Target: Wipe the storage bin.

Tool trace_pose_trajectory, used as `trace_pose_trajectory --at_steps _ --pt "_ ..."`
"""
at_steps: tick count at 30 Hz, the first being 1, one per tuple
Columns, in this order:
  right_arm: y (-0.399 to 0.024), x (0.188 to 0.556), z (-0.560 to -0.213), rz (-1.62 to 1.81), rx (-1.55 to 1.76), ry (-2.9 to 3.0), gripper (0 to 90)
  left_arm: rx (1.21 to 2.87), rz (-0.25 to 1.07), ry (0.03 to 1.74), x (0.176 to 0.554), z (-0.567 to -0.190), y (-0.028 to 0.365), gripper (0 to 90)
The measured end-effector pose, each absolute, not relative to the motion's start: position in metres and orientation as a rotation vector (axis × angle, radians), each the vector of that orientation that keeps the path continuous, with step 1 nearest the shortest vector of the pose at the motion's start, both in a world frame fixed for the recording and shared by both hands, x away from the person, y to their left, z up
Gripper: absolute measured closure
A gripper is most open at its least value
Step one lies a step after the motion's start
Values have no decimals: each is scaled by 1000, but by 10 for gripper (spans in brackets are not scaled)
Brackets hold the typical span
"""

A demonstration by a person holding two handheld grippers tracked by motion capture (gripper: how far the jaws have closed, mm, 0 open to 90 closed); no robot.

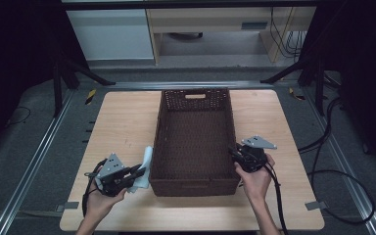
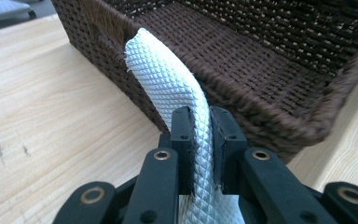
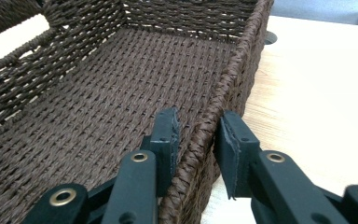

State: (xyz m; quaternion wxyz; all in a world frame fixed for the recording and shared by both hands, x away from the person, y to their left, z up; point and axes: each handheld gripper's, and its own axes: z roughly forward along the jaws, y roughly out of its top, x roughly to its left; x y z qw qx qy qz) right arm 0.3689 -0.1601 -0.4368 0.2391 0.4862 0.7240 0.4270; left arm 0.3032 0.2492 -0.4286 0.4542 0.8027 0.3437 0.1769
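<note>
A dark brown woven basket [image 1: 157, 142] stands in the middle of the wooden table [image 1: 122, 122]. My left gripper [image 1: 141, 171] is by the basket's near-left corner, shut on a white, diamond-textured cloth [image 1: 147, 159]. In the left gripper view the cloth [image 2: 163, 74] rises from between the pads [image 2: 201, 121] and leans on the basket's rim [image 2: 270, 112]. My right gripper [image 1: 232, 152] straddles the basket's right wall. In the right gripper view its jaws [image 3: 196, 123] stand one inside and one outside the rim [image 3: 233, 70], and the outer pad is a sliver off the weave.
The basket's inside is bare weave, with a handle slot [image 1: 195, 96] in the far wall. Black stand legs [image 1: 85, 73] and cables [image 1: 333, 161] lie on the floor around the table. Bare wood lies left and right of the basket.
</note>
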Motion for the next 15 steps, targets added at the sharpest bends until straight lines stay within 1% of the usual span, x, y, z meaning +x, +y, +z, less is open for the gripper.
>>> trace_pose_trajectory --at_steps 1,4,6,10,12,15 --pt "-161 368 -437 1178 1322 1984 672 1981 436 848 303 -429 249 795" --pt "-165 366 -436 1218 1300 1962 574 2031 422 864 303 -440 248 795" --pt "-169 364 -432 1263 1299 1943 539 2058 407 883 304 -449 247 795" --pt "-173 360 -426 1268 1283 1960 505 2123 355 918 308 -467 243 795" --pt "-174 357 -425 1284 1279 1970 487 2150 346 919 308 -471 241 796" --pt "-173 357 -429 1262 1285 2012 485 2163 337 914 306 -473 239 795"
